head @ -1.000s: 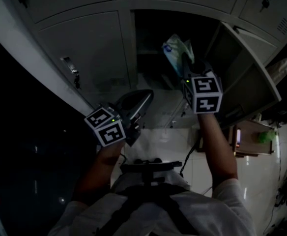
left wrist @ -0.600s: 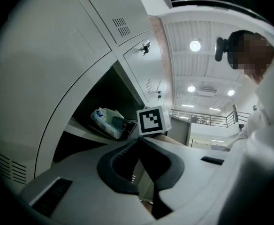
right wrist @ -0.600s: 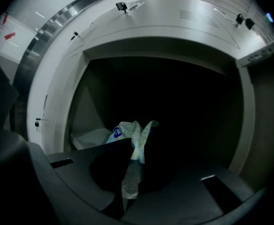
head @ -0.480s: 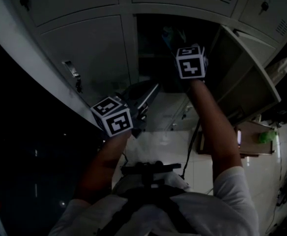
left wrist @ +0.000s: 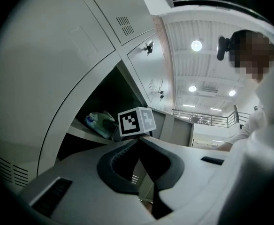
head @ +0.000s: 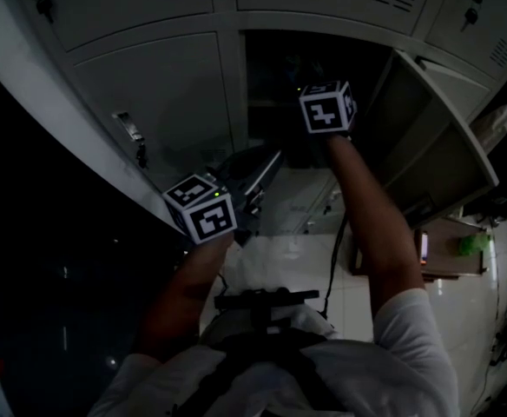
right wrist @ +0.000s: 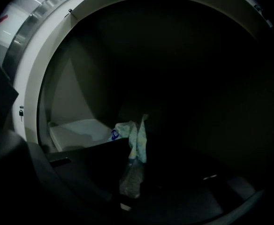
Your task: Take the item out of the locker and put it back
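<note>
My right claw (right wrist: 138, 159) is deep inside the locker (right wrist: 71, 102). Its jaws have just been opening, so they are a little spread now. The plastic packet (right wrist: 136, 137) is between them, and its top pokes out past the tips. I think I should open wider, then pull straight back so nothing snags. My left claw (left wrist: 139, 142) hangs outside, pressed together and empty.

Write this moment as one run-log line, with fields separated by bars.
right gripper: inside open locker, jaws just opening, plastic packet between them | left gripper: shut, empty, outside locker
</note>
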Motion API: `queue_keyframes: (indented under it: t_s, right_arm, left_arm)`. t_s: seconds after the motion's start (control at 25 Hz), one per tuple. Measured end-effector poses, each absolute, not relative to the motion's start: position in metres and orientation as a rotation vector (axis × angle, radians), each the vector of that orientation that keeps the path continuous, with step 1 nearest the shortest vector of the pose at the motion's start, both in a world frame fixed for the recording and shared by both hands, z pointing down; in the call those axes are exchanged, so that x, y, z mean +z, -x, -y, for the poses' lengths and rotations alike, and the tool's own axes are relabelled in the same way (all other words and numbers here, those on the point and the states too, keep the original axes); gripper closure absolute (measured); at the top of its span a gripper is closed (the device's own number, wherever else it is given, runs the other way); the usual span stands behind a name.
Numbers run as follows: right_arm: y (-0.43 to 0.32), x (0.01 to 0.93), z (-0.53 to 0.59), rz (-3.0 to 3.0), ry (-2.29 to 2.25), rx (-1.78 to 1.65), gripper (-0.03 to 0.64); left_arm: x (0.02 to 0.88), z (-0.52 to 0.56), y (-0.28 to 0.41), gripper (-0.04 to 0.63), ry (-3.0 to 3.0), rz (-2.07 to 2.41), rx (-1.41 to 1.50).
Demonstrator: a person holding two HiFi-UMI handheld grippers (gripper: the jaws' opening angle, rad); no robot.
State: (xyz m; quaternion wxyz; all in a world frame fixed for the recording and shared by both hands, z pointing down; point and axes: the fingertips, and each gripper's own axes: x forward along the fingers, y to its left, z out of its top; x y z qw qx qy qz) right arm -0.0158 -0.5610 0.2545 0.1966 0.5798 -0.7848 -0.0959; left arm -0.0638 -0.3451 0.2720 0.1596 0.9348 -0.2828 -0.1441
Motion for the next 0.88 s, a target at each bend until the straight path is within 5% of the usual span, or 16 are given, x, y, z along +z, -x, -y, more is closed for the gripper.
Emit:
queue_keyframes:
  t_s: [0.32, 0.88]
  right_arm:
    - [0.016, 0.261, 0.558, 2.23, -1.575, -0.195, 0.457]
    - [0.007, 0.232, 0.539, 2.326, -1.632, -0.268, 0.373]
  left_arm:
    - [0.273, 0.348, 0.063, 0.597, -2.663, 0.821, -0.397]
    - [0.271, 0.346, 0.064, 0.597, -2.67, 0.858, -0.373]
